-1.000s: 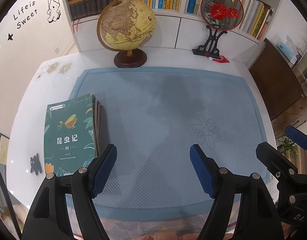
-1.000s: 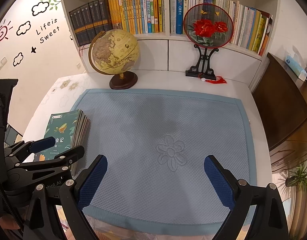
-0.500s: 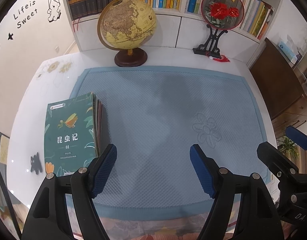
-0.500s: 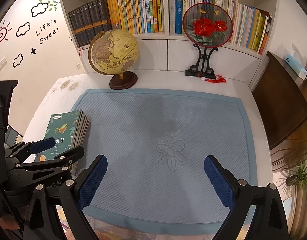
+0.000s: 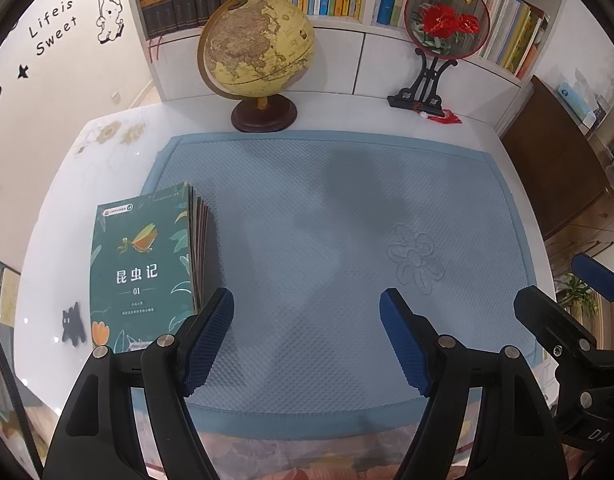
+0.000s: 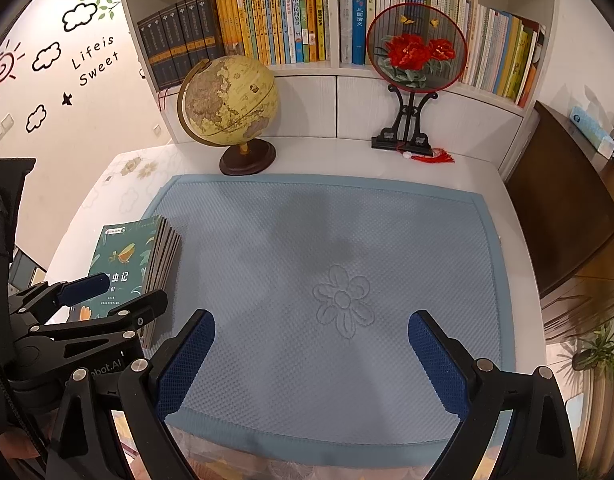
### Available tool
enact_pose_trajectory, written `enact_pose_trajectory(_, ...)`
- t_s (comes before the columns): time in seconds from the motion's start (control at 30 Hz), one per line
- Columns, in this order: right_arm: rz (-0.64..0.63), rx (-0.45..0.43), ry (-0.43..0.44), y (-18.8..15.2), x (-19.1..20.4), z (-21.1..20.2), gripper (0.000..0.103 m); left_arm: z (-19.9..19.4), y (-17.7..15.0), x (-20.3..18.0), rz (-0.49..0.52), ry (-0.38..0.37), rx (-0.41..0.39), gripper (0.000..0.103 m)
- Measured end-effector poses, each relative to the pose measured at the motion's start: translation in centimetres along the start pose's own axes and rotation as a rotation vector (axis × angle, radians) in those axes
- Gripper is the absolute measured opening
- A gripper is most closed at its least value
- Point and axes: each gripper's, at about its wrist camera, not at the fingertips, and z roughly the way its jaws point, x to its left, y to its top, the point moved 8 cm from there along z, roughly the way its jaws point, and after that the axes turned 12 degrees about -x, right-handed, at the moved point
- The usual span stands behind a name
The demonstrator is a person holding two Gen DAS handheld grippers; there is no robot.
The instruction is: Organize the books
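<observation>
Lying flat at the left edge of the blue mat point(image 5: 347, 208), a stack of green books point(image 5: 143, 264) was seen, untouched. Both the left gripper point(image 5: 307, 340) and right gripper point(image 6: 311, 360) were held wide apart, gripping nothing, above the mat.

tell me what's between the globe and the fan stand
Nothing: bare white tabletop separates the globe from the fan stand, clearest in the right wrist view.

You had a blue quilted mat point(image 5: 347, 208) spread on the white table point(image 5: 67, 184). Behind its far edge stood a globe point(image 5: 259, 48) on a dark base, and, well apart, a round embroidered fan point(image 5: 447, 20) on a black stand
</observation>
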Motion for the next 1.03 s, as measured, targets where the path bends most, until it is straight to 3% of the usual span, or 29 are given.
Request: enact_pose_trajectory(1.03, 0.001, 0.022, -0.009, -1.2, -1.3, -0.3, 0.097, 0.4, -0.9, -1.5, 0.009, -0.015, 0.018, 0.074)
